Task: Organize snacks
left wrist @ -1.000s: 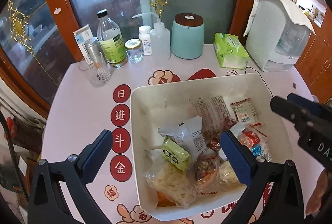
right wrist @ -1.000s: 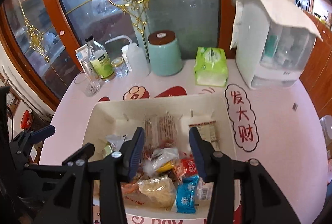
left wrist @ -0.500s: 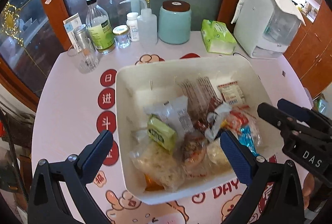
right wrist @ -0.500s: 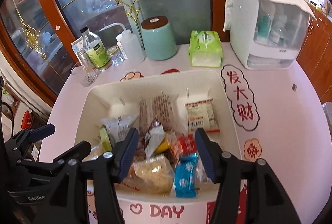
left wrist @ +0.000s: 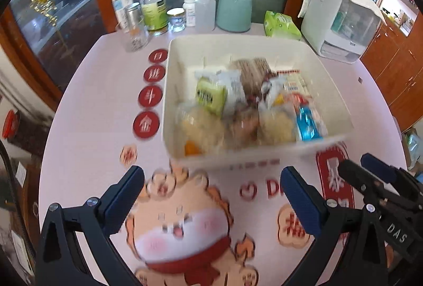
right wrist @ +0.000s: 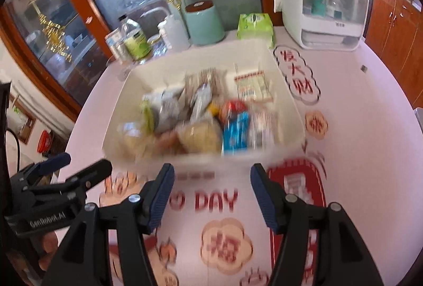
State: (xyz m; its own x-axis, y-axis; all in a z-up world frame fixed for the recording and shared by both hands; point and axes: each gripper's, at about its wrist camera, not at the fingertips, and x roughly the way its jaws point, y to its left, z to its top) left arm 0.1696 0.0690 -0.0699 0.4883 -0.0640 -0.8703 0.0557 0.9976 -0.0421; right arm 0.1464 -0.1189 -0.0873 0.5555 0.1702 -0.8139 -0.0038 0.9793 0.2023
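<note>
Cream plastic makes up the tub (left wrist: 327,90) that holds the snacks, and it sits near the middle of the pink printed tablecloth (left wrist: 100,106). Everything I describe is placed against that tub. Its long sides run left to right across my view, its open top faces up, and its near wall is just beyond the tips of both my grippers.

Inside it, the packets are heaped toward the near wall. A green packet (left wrist: 210,95) lies left of centre, tilted. A blue packet (left wrist: 306,122) lies by the right end with its long axis running from the near wall toward the far one. A red-striped white packet (right wrist: 252,86) lies flat on the tub floor behind the heap. The pile is blurred, so I cannot tell the rest apart.

My left gripper (left wrist: 211,188) hangs over the cloth in front of the tub, fingers spread wide with nothing between them. My right gripper (right wrist: 211,185) hangs there too, likewise apart and bare.

Behind the tub, a mint canister (left wrist: 234,9), a green tissue pack (left wrist: 281,24), bottles and jars stand crowded along the far edge of the table, close to the tub's back wall. To the far right is a white cabinet (left wrist: 335,21) with a cloth on top. Left and right of the tub, and in front of it, the cloth lies open.
</note>
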